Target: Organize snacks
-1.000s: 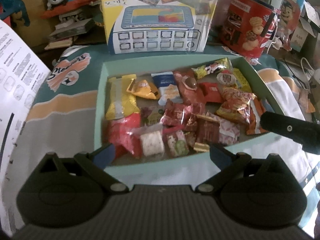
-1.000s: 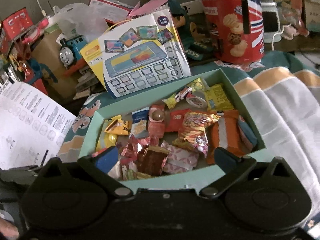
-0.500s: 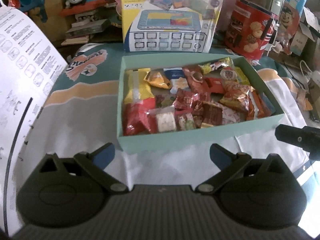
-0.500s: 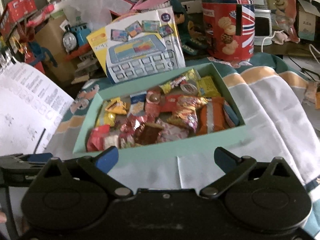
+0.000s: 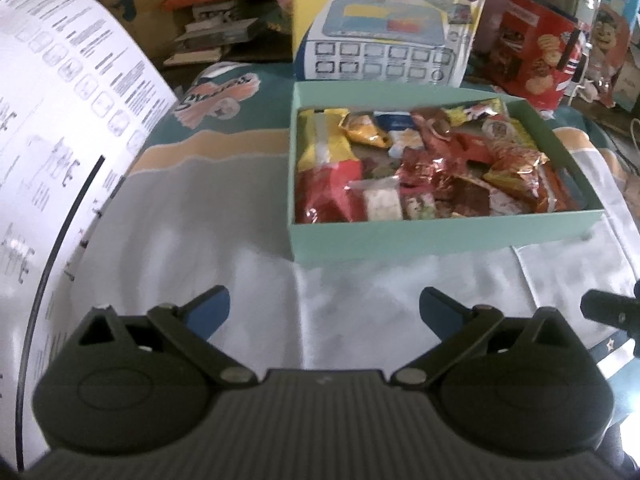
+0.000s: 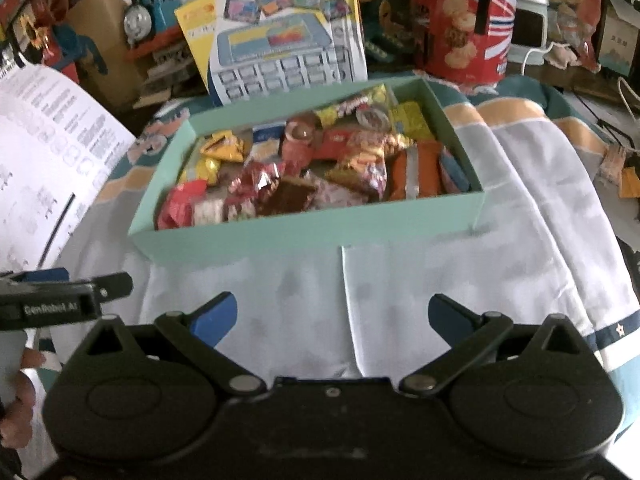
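On the cloth-covered bench, a mint-green box stands a little to the right of the middle in the left wrist view, and it is full of wrapped snacks: a yellow packet at the far left corner, a red packet in front of it, shiny red foil wrappers in the middle and an orange packet near the right wall. The left gripper hovers over the white part of the cloth, in front of the box and apart from it, with its blue-tipped fingers spread wide and nothing between them. The right gripper is also in front of the box, over the cloth, with its fingers wide apart and empty. In the right wrist view the other gripper shows at the left edge, and below it a part of a hand. Behind the box a toy keyboard carton leans upright, a red biscuit tin stands to the right of it, and a blue toy train is to the left. A large white printed sheet rises at the left side of the bench.
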A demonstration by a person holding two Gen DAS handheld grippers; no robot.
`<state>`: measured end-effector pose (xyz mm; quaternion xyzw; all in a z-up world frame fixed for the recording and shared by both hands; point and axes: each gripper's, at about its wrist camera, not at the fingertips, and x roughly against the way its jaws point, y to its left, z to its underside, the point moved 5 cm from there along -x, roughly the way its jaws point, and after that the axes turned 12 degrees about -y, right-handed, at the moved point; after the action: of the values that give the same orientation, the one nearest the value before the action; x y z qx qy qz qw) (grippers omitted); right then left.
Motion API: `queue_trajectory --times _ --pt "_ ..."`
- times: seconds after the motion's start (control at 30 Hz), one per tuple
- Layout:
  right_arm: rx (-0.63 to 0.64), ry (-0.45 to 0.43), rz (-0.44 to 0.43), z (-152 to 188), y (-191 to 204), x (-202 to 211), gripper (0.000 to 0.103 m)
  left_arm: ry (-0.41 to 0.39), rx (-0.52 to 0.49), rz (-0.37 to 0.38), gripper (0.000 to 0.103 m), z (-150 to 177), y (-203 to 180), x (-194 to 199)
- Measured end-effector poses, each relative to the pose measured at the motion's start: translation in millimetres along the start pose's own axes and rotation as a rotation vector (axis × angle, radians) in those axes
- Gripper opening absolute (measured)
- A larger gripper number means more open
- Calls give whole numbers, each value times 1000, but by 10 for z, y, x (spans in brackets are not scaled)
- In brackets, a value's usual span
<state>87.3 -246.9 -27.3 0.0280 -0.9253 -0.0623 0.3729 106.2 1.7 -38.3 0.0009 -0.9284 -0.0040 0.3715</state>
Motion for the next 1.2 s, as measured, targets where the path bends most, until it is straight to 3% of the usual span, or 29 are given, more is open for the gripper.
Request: queue_trajectory --times 0.37,0.67,1.2 --pt "18 62 21 98 -11 -122 103 33 -11 -47 103 72 18 -90" --pt "40 95 33 142 6 -198 103 66 -15 -35 103 124 -16 -158" --pt "34 83 58 73 -28 -209 103 72 -22 -29 103 94 -41 -171"
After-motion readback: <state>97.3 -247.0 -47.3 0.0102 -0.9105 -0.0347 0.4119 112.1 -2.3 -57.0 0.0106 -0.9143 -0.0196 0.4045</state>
